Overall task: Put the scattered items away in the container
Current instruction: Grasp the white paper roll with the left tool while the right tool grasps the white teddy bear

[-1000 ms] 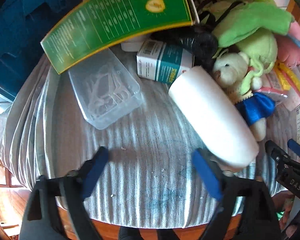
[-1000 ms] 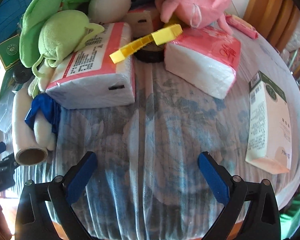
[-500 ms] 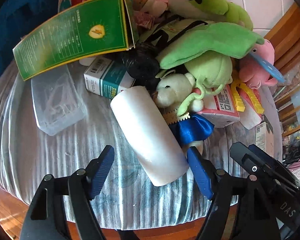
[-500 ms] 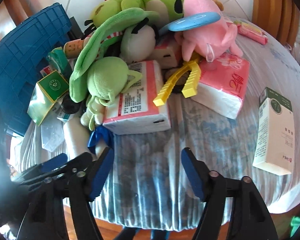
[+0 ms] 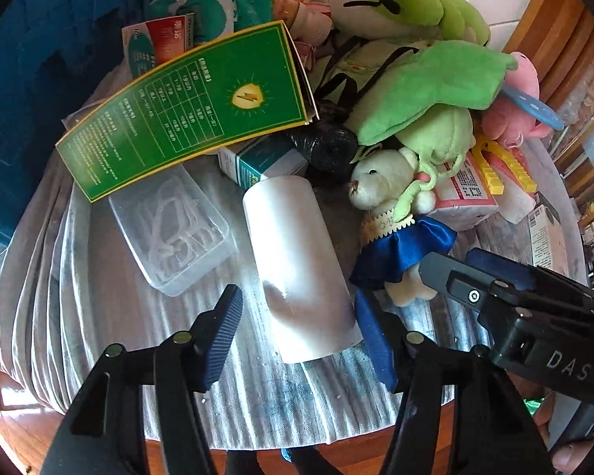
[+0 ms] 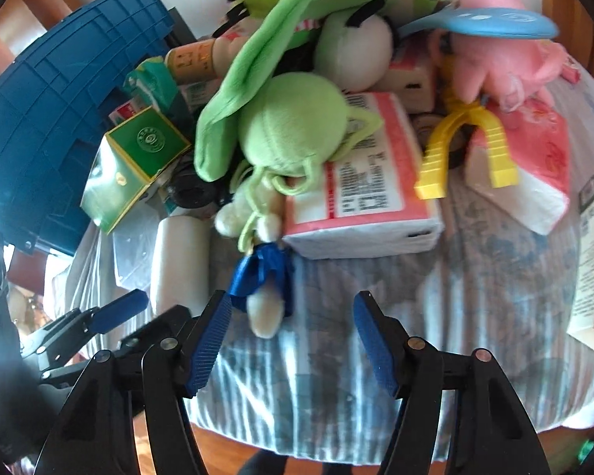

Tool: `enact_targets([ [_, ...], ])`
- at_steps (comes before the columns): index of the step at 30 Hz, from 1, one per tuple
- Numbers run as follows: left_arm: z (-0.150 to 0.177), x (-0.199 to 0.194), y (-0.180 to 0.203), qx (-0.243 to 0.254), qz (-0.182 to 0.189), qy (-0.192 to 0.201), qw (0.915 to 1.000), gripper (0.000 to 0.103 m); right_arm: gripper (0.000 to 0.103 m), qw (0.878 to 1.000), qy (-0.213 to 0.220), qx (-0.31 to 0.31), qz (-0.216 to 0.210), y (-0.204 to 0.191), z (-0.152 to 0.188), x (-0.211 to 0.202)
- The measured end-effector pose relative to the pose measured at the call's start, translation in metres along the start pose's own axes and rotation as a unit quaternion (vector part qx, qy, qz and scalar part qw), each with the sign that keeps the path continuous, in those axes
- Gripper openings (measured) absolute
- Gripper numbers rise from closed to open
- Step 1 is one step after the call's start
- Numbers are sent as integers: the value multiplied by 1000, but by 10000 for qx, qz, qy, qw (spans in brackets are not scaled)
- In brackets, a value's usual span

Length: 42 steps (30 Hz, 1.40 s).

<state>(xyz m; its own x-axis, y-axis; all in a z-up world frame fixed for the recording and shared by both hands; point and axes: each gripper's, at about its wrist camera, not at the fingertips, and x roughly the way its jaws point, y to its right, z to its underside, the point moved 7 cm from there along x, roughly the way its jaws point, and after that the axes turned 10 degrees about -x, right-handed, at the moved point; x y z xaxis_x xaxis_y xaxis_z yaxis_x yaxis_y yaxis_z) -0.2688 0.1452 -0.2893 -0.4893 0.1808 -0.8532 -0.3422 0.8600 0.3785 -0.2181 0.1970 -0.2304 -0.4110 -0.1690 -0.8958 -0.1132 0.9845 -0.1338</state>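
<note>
A white roll [image 5: 297, 261] lies on the striped cloth, its near end between the open blue pads of my left gripper [image 5: 300, 336], untouched. Beside it lies a small white bear in a blue skirt [image 5: 391, 213]. My right gripper [image 6: 293, 340] is open, with the bear's legs [image 6: 265, 312] just ahead of its left pad. The right gripper also shows in the left wrist view [image 5: 514, 301]. The blue crate [image 6: 51, 111] stands at the far left.
A green box [image 5: 186, 118], a clear plastic case [image 5: 174, 229], a teal and white carton [image 5: 261, 162], green plush toys [image 5: 427, 91], a pink plush [image 6: 498, 51], tissue packs [image 6: 368, 182], a yellow clip [image 6: 467, 146] and a white carton [image 6: 593, 261] crowd the table.
My left gripper has shifted right and closed in around the white roll's end. My right gripper has swung left toward the bear, and both sets of jaws have narrowed.
</note>
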Motion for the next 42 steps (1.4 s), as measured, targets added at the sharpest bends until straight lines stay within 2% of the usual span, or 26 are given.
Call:
enact_targets([
  [6, 0, 21, 15, 102, -90, -29, 9999, 60, 64, 9997, -174, -150, -54, -10, -10, 22],
  [11, 3, 35, 18, 25, -138, -176, 9997, 60, 49, 9992, -320, -150, -170, -17, -14, 42],
  [14, 5, 39, 25, 267, -313, -116, 9991, 60, 49, 9993, -273, -254, -27, -20, -18, 49],
  [18, 9, 39, 27, 284, -327, -67, 9990, 60, 47, 9995, -153, -276, 33, -19, -18, 52],
  [21, 2, 26, 5, 296, -302, 22, 9991, 60, 47, 9994, -61, -340, 93, -20, -16, 53],
  [25, -4, 24, -7, 143, -349, 87, 9993, 60, 47, 9991, -112, -387, 156, -19, -17, 57],
  [29, -5, 20, -14, 201, -423, 193, 9987, 62, 51, 9994, 149, -327, -2, -17, -17, 59],
  [30, -4, 20, -14, 256, -461, 195, 9984, 62, 47, 9993, 187, -314, -1, -15, -16, 59],
  [32, -1, 19, -12, 314, -517, 230, 9979, 63, 29, 9990, 156, -366, 217, -11, -11, 59],
  [34, 4, 14, -11, 300, -442, 246, 9983, 49, 28, 9991, 116, -366, 203, -9, -5, 57],
  [39, 18, -4, -11, 282, -382, 238, 9986, 48, 27, 9985, 179, -466, 215, -11, 10, 37],
  [42, 37, -32, -18, 371, -335, 327, 9982, 48, 27, 9986, 291, -438, 109, -10, 20, 19],
])
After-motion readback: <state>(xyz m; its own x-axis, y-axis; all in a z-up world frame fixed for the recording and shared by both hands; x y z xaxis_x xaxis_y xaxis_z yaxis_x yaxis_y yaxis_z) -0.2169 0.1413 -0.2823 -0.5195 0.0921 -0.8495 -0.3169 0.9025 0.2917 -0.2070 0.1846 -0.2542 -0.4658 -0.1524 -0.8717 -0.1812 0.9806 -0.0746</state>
